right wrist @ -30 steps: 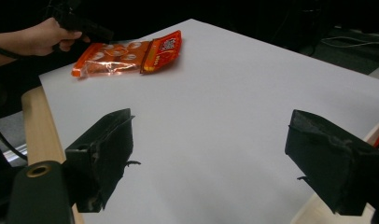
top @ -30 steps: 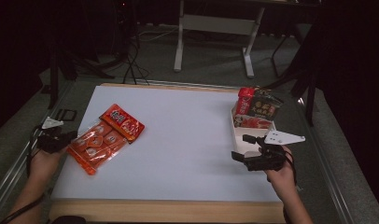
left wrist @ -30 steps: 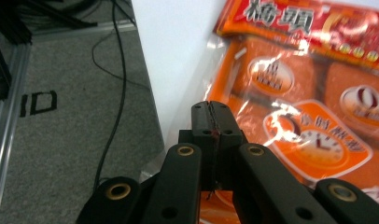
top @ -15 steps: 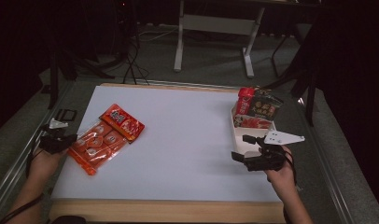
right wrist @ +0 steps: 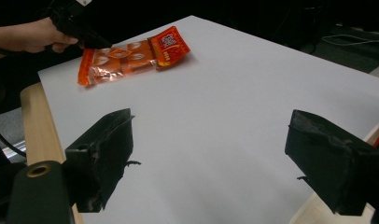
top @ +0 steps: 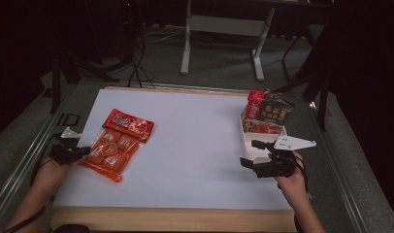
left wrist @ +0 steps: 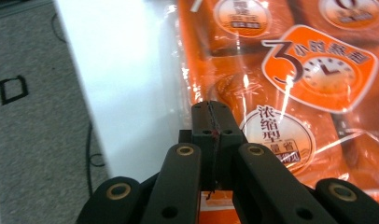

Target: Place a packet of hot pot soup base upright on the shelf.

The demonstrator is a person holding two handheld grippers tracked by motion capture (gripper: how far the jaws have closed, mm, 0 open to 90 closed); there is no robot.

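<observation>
The left hand-held gripper (top: 83, 151) sat at the left edge of the table (top: 195, 145), its tips at the near-left edge of the orange snack packet (top: 118, 144), which lay flat on the white top well to the left, its red header end pointing away from the person. In the left gripper view the two black jaws met face to face with only a thin seam between them, and the packet's clear wrapper (left wrist: 281, 93) lay just beyond and beneath the tips; whether a fold of film was pinched in that seam could not be told. The step in hand looked like taking or nudging the packet at its edge, probably to bring it toward the white tray (top: 248, 145) at the right, where other snack bags (top: 268, 112) already stood. If nothing was caught, the next move would call for parting the jaws and setting them over the packet's rim before closing; if film was caught, a low drag or lift across the table. The right hand-held gripper (top: 255, 156) waited near the tray with its jaws spread wide and nothing between them, as the right gripper view made plain (right wrist: 211, 158). That view also showed the left hand (right wrist: 33, 35) and the packet (right wrist: 131, 53) from across the table, while the high view placed tray, packet and both hands together.
</observation>
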